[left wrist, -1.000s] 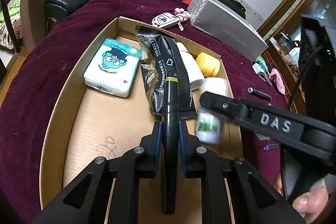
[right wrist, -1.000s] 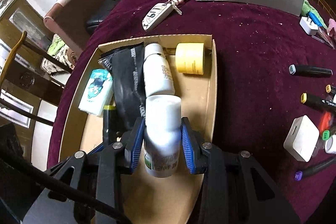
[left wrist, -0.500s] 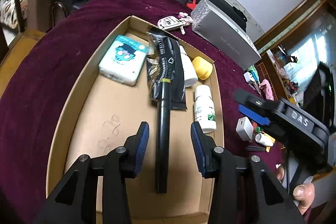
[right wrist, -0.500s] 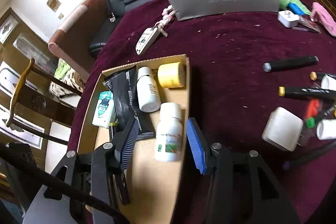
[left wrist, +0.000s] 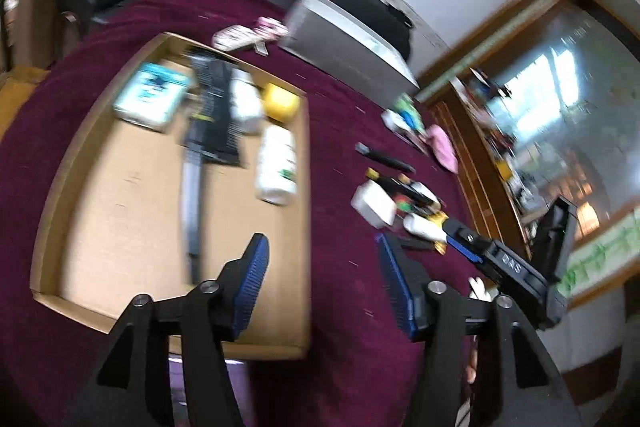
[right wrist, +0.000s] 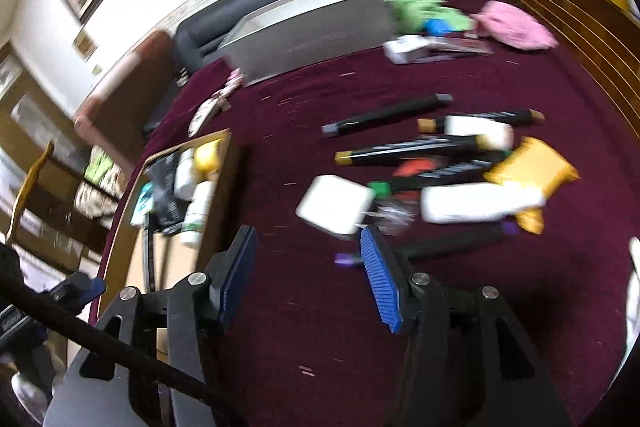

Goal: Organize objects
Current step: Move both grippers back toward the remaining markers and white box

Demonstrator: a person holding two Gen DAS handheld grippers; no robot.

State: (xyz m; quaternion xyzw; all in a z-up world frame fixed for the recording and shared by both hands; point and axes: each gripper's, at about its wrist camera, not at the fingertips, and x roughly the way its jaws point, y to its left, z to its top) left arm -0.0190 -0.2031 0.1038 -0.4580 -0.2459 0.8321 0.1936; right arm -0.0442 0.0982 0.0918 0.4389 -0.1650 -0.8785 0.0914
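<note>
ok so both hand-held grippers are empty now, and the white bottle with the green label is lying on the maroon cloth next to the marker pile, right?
Not quite. Both the left hand-held gripper and the right hand-held gripper are empty, jaws opening, but the white bottle with the green label lies inside the cardboard tray, near its right wall, not on the maroon cloth by the marker pile. The left wrist view shows it.

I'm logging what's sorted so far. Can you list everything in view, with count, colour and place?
cardboard tray: one, brown, on maroon cloth
white bottles: two, inside tray
yellow jar: one, tray's far corner
tissue pack: one, teal-white, in tray
black pouch: one, in tray
black pen: one, in tray
markers: several, black, on cloth
white charger: one, on cloth
grey box: one, far side
left gripper: opening, empty
right gripper: opening, empty
</note>
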